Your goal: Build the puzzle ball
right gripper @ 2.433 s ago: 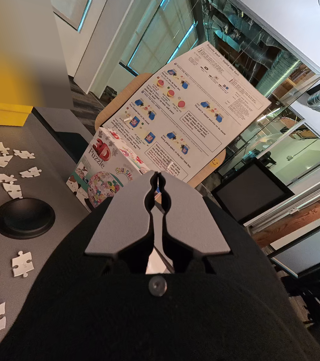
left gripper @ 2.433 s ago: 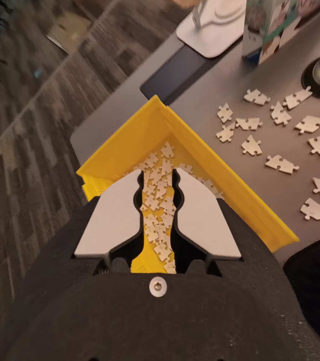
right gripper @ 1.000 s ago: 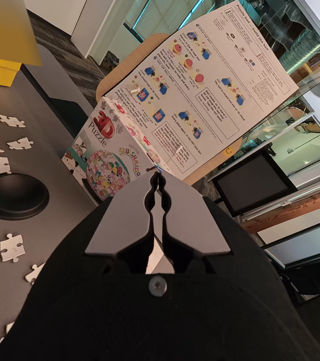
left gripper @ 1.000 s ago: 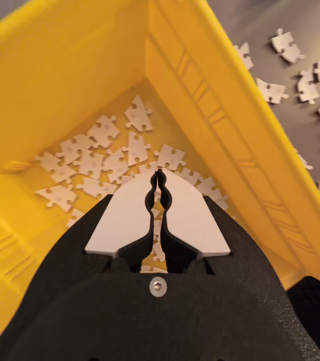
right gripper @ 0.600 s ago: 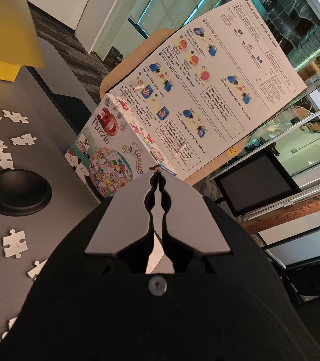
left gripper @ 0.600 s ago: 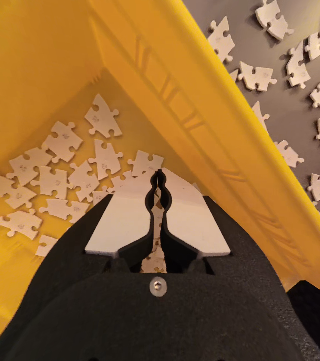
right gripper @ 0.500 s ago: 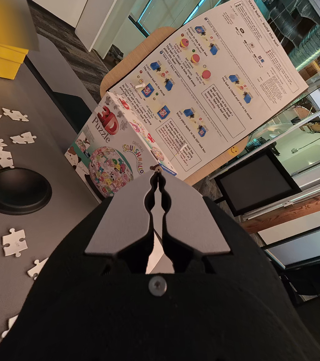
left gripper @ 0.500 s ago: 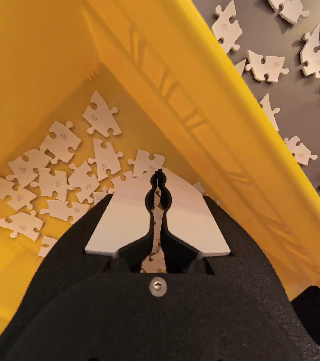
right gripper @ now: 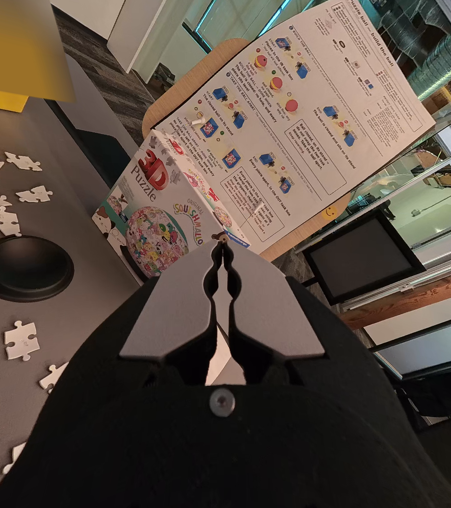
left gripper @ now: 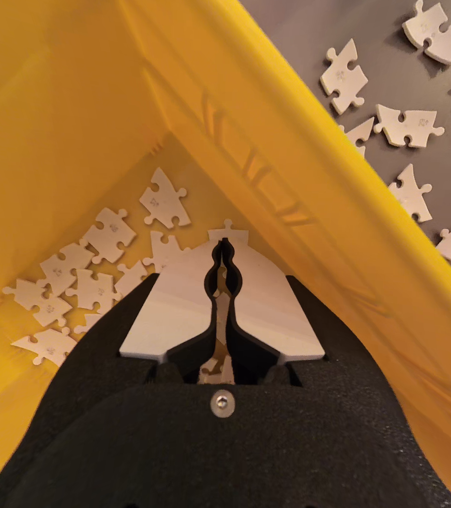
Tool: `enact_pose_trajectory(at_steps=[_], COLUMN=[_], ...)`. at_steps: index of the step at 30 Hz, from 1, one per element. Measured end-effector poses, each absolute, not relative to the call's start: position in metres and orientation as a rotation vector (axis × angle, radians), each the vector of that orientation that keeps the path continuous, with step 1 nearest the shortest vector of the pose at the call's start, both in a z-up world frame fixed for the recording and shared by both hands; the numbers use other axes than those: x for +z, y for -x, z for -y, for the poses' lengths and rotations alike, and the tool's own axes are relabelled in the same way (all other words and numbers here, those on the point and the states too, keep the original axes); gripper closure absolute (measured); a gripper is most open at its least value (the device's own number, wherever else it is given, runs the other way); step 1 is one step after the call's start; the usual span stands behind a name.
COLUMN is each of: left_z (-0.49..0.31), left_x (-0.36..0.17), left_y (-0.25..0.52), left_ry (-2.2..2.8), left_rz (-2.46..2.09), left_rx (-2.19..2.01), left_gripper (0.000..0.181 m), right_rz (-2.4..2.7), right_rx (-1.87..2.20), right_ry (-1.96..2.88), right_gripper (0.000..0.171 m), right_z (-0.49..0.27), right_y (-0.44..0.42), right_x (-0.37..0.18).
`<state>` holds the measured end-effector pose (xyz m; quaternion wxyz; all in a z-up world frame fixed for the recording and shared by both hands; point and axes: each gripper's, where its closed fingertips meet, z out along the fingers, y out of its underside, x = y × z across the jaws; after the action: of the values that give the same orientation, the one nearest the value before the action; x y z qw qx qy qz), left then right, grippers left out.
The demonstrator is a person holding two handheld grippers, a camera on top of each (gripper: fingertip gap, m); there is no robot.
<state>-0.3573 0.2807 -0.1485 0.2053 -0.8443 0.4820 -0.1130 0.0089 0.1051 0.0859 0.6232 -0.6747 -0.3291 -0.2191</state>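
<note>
Pieces point(left gripper: 110, 236): loose, blank side up, heaped in bin point(left gripper: 54, 115) corner; more scattered on desk point(right gripper: 62, 316) beside black stand point(right gripper: 22, 268). Likely light, stiff, thin, slippery; best pinched by edge. Left gripper point(left gripper: 223, 242) inside bin, tips together, apparently empty. Right gripper point(right gripper: 222, 246) raised, tips together, empty.

It looked like an office: behind the printed white instruction sheet point(right gripper: 287, 115) propped on a rounded wooden board ran glass partition walls point(right gripper: 417, 192), with a dark flat monitor point(right gripper: 362, 261) below it and grey patterned carpet point(right gripper: 103, 63) to its left.
</note>
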Motion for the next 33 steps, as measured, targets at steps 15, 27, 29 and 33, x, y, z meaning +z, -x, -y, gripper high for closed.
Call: enact_pose_trajectory(at_steps=[15, 27, 29, 33], left_z=[-0.256, -0.276, -0.284, -0.29], left_x=[-0.122, -0.107, -0.103, -0.093], left_y=[0.432, 0.477, 0.481, 0.473], left_ry=[2.657, 2.643, 2.636, 2.617], left_rz=[-1.21, -1.071, -0.986, -0.861], left_rx=[-0.203, 0.08, 0.115, 0.002], left_gripper=[0.176, 0.151, 0.156, 0.162], right_rz=[0.773, 0.784, 0.787, 0.797], right_rx=[-0.513, -0.51, -0.512, -0.523], right_ry=[1.558, 1.569, 1.573, 1.574], right_gripper=[0.17, 0.17, 0.17, 0.17], right_z=[-0.105, -0.107, -0.107, -0.108], right_y=[-0.008, -0.008, -0.008, -0.007], right_x=[0.084, 0.081, 0.079, 0.078])
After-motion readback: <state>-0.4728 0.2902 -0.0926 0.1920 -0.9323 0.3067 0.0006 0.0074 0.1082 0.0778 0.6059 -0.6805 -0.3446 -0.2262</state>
